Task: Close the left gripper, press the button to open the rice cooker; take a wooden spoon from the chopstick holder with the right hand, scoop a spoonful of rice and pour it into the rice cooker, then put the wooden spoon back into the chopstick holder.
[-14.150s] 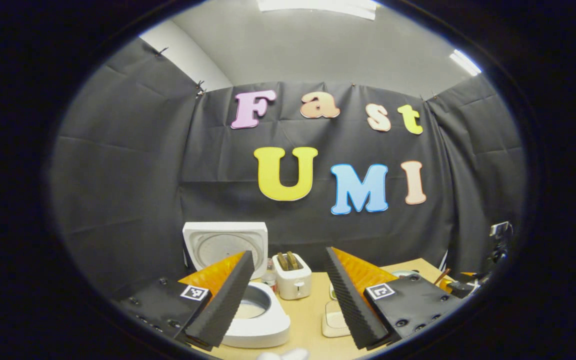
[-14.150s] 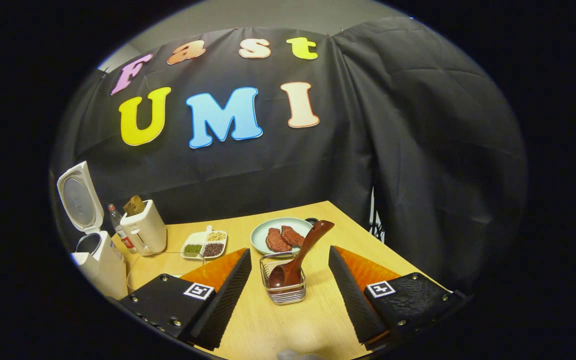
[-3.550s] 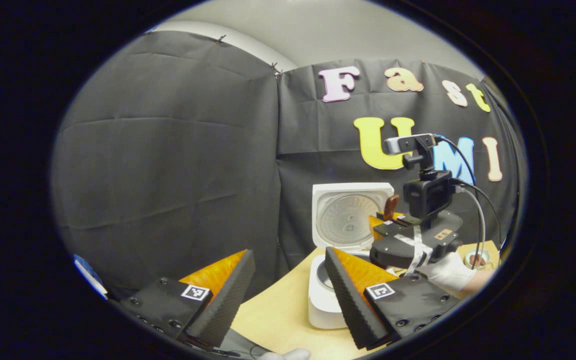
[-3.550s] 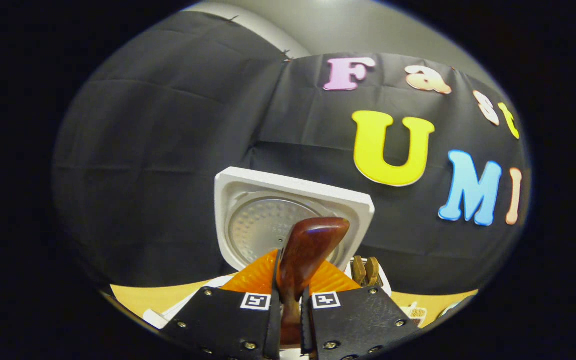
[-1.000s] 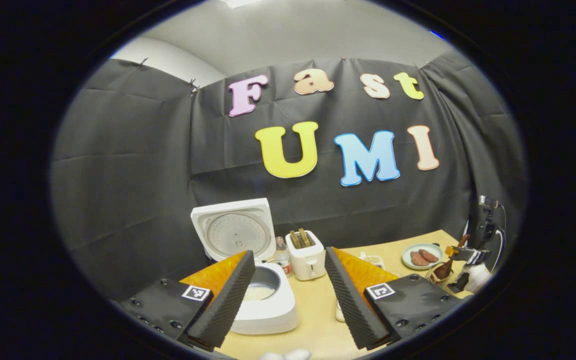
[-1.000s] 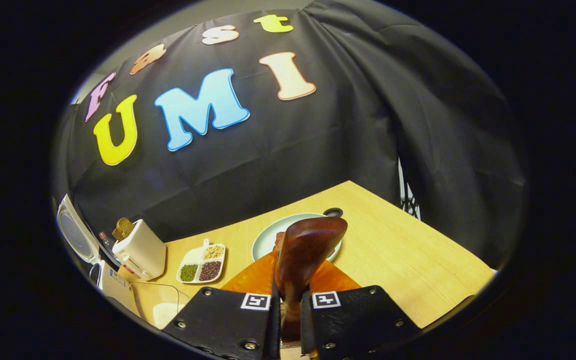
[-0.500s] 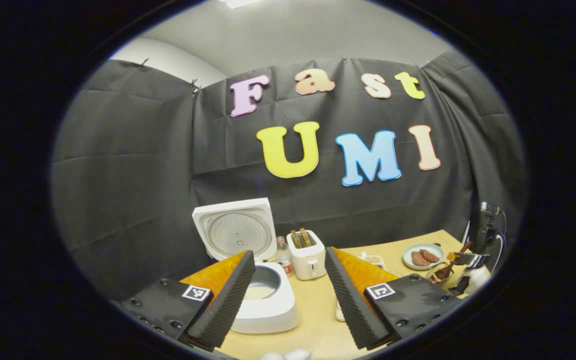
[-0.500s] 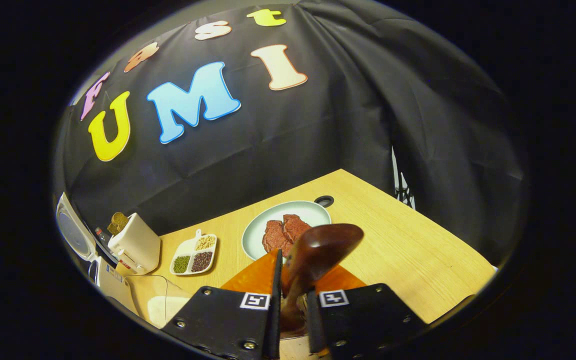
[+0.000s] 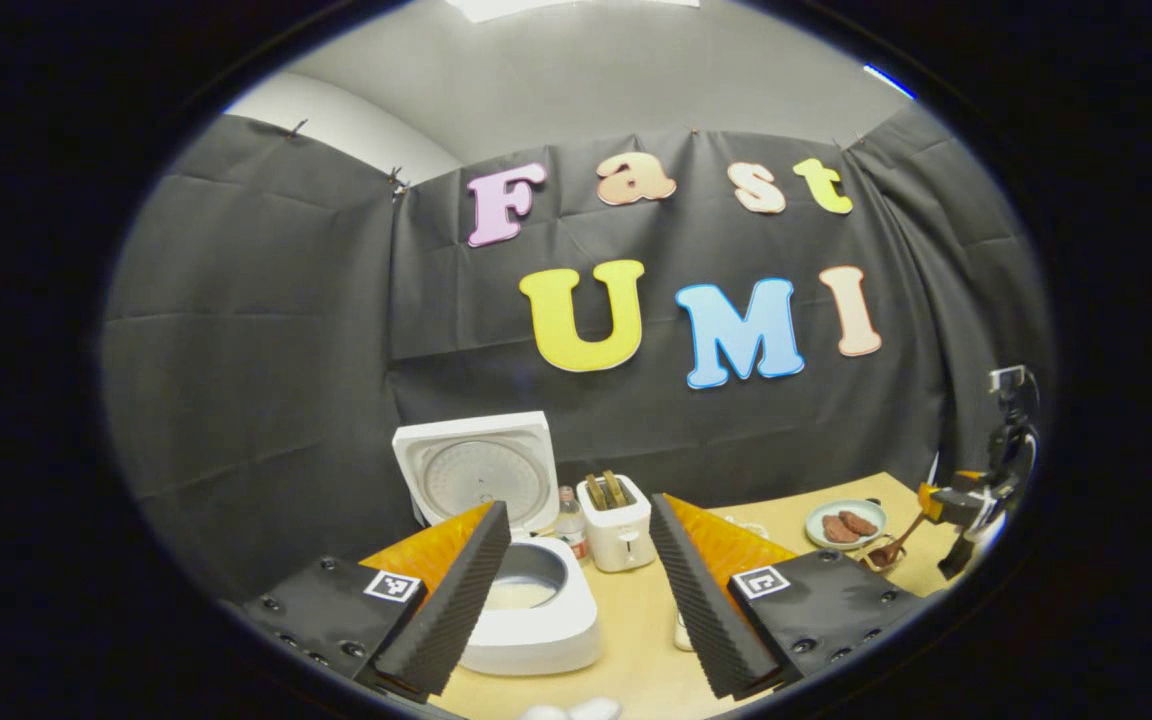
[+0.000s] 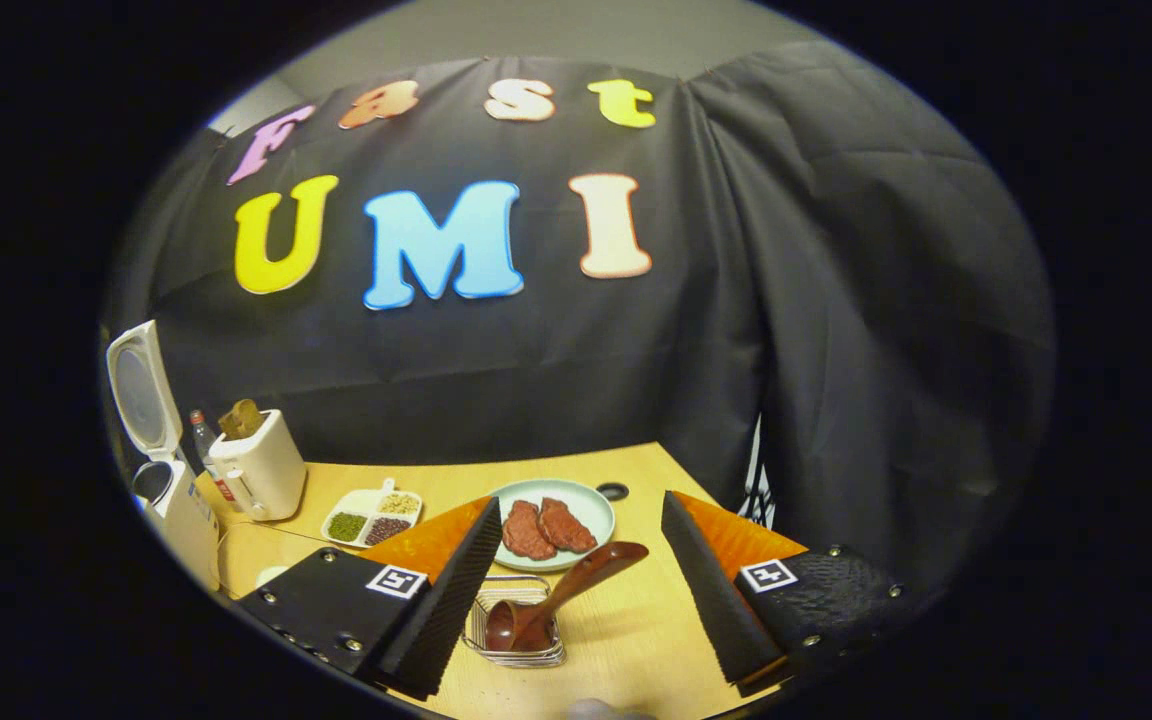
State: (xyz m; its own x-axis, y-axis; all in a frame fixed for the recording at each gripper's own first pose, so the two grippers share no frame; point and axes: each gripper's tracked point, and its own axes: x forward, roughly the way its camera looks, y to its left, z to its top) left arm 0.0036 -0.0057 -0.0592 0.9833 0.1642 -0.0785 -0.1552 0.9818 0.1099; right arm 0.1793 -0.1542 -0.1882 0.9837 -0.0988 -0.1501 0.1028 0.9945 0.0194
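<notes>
Both grippers stand with jaws apart and hold nothing. The right gripper (image 10: 576, 590) hangs just above the wooden spoon (image 10: 561, 596), which leans with its bowl down in the wire chopstick holder (image 10: 521, 650) near the plate of meat (image 10: 596, 515). The left gripper (image 9: 576, 590) hovers over the table (image 9: 636, 640) in front of the rice cooker (image 9: 536, 630), whose lid (image 9: 476, 470) stands open with pale rice in the pot. Judging by this, the task looks essentially finished; only drawing the hands away seems left.
</notes>
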